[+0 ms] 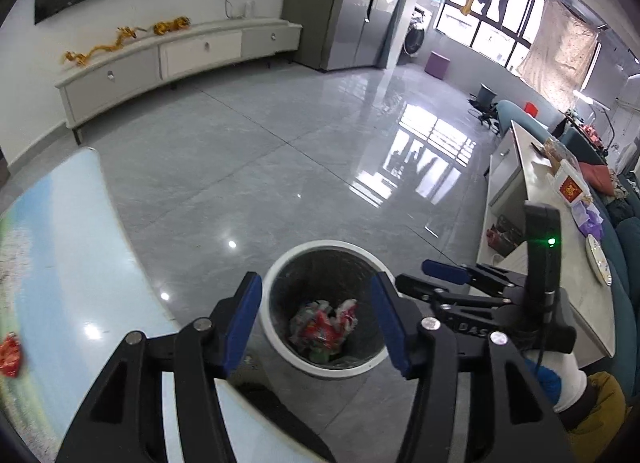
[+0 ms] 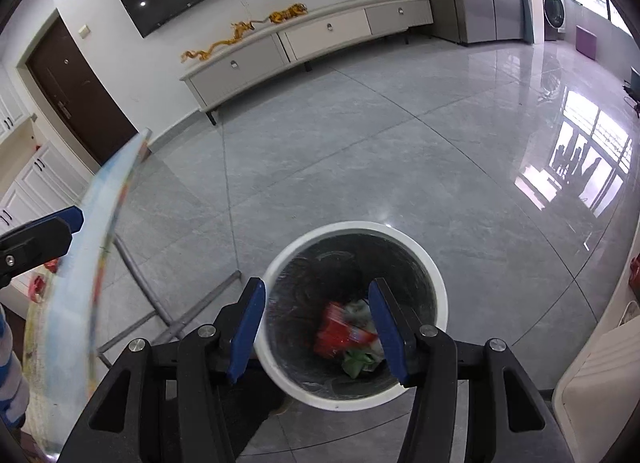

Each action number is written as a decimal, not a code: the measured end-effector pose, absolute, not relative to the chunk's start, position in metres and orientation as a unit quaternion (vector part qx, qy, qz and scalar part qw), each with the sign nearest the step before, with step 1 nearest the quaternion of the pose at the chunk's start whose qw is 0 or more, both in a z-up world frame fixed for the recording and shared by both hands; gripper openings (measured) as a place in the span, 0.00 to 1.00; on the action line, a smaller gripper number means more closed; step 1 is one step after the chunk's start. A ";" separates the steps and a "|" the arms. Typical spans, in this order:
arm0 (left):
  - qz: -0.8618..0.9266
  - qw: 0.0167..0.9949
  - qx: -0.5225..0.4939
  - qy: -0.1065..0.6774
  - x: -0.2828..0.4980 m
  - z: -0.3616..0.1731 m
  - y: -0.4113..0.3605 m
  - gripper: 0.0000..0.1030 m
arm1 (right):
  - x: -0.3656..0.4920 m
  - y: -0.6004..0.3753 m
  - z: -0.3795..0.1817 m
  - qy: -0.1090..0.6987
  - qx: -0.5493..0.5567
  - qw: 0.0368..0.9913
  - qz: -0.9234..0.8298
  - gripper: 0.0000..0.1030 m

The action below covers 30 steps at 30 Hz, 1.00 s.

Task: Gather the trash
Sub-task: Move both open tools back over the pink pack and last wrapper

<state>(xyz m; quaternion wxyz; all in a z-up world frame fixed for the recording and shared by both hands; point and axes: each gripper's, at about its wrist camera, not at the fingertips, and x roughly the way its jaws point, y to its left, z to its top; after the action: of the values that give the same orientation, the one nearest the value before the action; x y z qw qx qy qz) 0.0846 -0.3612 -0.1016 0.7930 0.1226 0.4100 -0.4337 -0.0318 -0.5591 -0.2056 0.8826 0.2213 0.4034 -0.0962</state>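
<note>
Two grippers are in view, both above one round white-rimmed trash bin (image 1: 280, 347) standing upright on the grey tile floor (image 1: 256, 167), mouth facing up. The left gripper (image 1: 316, 323) has its fingers apart with nothing between them; the right gripper (image 2: 318, 327) likewise has its fingers spread and grips nothing. Through each gap the bin's dark liner shows, with a heap of crumpled wrappers (image 1: 324, 327), red, white and green, lying on its bottom; the pieces cannot be counted.

Just left of the bin runs the curved edge of a blue-printed tabletop (image 1: 68, 263), bearing one red wrapper (image 1: 10, 349) near its left margin. Right of the bin stands a white counter (image 1: 560, 263). Beyond the bin, open floor extends to a long white TV cabinet (image 1: 180, 59) carrying two golden figurines (image 1: 100, 49).
</note>
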 end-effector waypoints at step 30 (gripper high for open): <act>-0.199 0.947 0.073 0.242 0.013 0.001 -0.076 0.62 | -0.040 -0.351 -0.027 0.279 0.057 0.957 0.048 0.63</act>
<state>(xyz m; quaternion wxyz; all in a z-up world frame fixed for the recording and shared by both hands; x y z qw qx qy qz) 0.0128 -0.0761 0.0010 0.9468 0.0734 0.2422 -0.1988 -0.0402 -0.3506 -0.0268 0.9574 0.0571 0.2788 0.0485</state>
